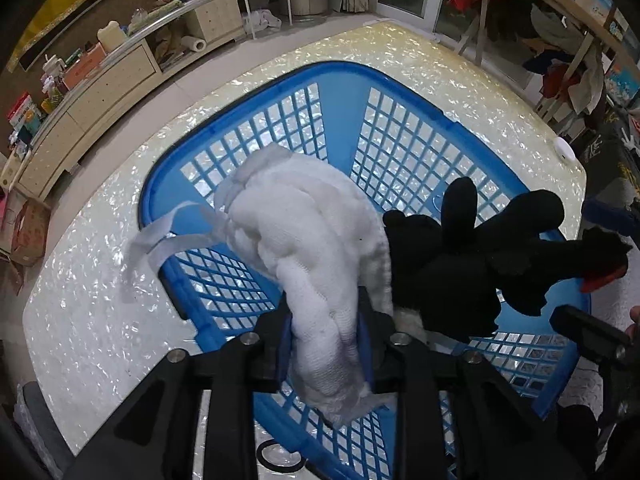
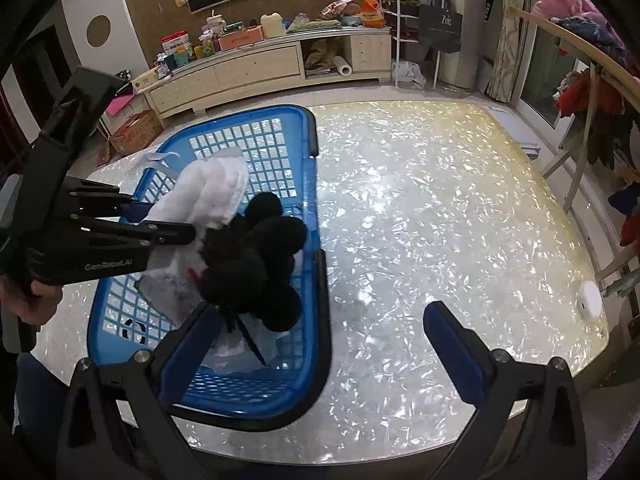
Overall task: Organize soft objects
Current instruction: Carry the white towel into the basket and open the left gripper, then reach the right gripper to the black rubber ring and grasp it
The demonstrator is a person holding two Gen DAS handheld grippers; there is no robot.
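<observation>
The left claw (image 1: pixel 324 344) is hanging over the blue basket (image 1: pixel 256 100), pointing steeply down into it, and the white cloth (image 1: pixel 304 232) is lying between its blue pads (image 1: pixel 285 344). The pads are sitting close against the bunched end of the cloth, though they are looking slack rather than pinching hard, so I am judging the grip to be at the point of letting go, with the cloth still caught in the narrow gap. The bulk of the cloth is resting inside the basket, its long axis running away from the claw toward the far left corner, where its thin straps are trailing over the rim.

Just beside the cloth, on its right, the black plush toy (image 1: pixel 480 256) is sitting in the basket too, touching the cloth's edge.

The right claw (image 2: pixel 320 344) is hovering with its fingers wide apart and nothing between them; its left finger is over the near right wall of the basket and its right finger is over the bare counter (image 2: pixel 420 200). A small white round object (image 2: pixel 590 300) is lying near the counter's right edge, well apart from both claws.

The relation that matters now is that the cloth is lying straight ahead of and below the left claw, already over the basket floor, so that claw, not the right one, is the one placed to finish the drop by opening and lifting clear
</observation>
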